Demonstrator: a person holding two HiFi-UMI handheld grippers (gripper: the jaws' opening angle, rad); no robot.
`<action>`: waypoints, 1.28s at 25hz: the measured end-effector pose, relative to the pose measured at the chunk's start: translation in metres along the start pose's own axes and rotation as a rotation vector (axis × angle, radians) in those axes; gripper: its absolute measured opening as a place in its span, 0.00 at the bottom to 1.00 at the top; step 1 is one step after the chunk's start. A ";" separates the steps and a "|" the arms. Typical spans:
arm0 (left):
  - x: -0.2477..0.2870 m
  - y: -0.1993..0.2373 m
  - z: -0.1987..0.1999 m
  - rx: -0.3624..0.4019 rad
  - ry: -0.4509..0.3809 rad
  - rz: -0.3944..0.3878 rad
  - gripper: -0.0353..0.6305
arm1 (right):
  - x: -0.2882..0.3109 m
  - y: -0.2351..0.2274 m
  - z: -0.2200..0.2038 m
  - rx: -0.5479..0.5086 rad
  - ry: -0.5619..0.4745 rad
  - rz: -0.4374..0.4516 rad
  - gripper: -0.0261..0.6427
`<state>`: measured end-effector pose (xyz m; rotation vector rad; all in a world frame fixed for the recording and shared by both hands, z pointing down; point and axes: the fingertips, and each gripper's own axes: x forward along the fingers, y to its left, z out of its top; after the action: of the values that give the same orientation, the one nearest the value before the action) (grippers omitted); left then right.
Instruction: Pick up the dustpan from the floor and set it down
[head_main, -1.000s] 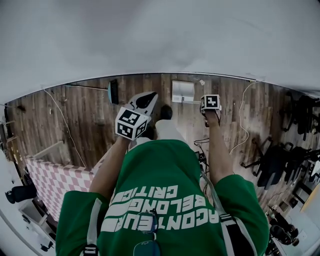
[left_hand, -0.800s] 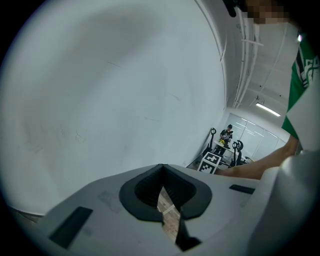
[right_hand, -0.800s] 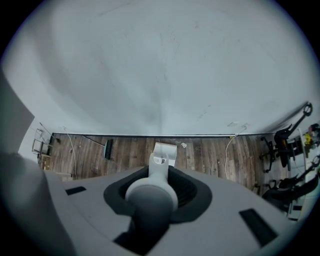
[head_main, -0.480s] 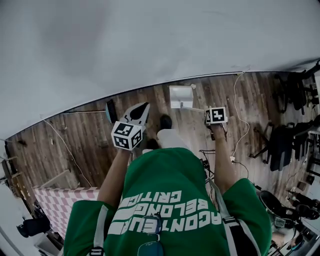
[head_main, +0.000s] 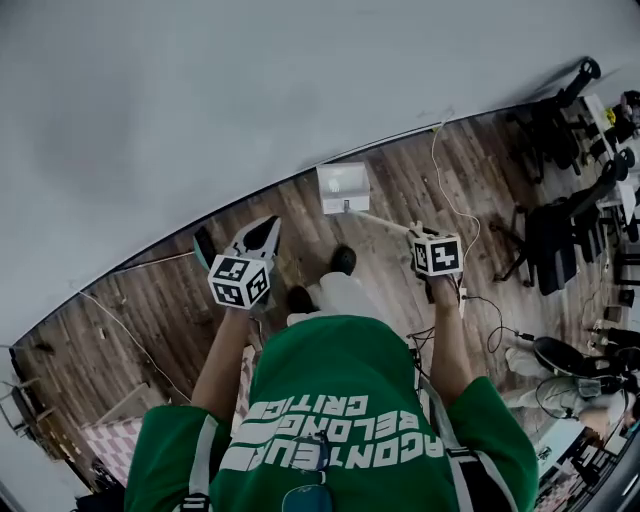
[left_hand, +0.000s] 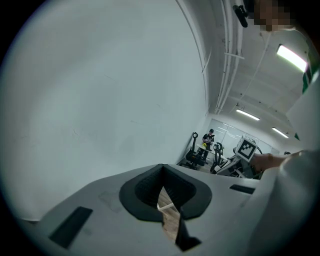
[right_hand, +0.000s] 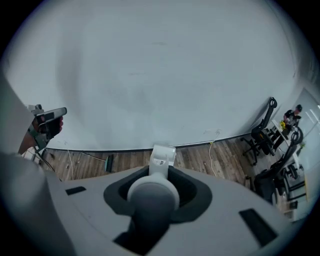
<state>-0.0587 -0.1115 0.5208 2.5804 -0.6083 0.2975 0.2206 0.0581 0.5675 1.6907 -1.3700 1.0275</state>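
Note:
The white dustpan (head_main: 343, 187) hangs at the end of its long handle, close to the wall's foot, above the wooden floor (head_main: 390, 180). My right gripper (head_main: 420, 238) is shut on the handle's upper end. In the right gripper view the handle's round end (right_hand: 152, 196) fills the gap between the jaws, with the dustpan's pan (right_hand: 162, 155) beyond it. My left gripper (head_main: 262, 228) is held out at the left, away from the dustpan. Its jaws stand nearly together with nothing between them, and only a thin slit of floor shows through my left gripper (left_hand: 167, 215).
A dark brush (head_main: 203, 247) lies on the floor by the wall at the left. A white cable (head_main: 450, 205) runs across the boards at the right. Office chairs (head_main: 545, 230) and other gear crowd the right side. The plain wall (head_main: 250, 90) stands straight ahead.
My right gripper has risen with the dustpan's handle, and the pan has come up with it. The left gripper has drifted left. The view has swung, bringing more of the right side in.

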 end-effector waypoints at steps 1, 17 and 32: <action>0.002 -0.002 0.001 0.005 0.000 -0.008 0.05 | -0.008 0.000 -0.003 0.003 -0.012 -0.002 0.21; 0.043 -0.095 -0.007 0.084 0.022 -0.079 0.04 | -0.071 -0.050 -0.071 0.044 -0.082 0.017 0.21; 0.054 -0.170 -0.035 0.082 0.022 -0.094 0.05 | -0.082 -0.102 -0.110 0.032 -0.101 0.046 0.21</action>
<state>0.0651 0.0197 0.5008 2.6712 -0.4743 0.3248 0.2956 0.2081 0.5347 1.7629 -1.4707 1.0061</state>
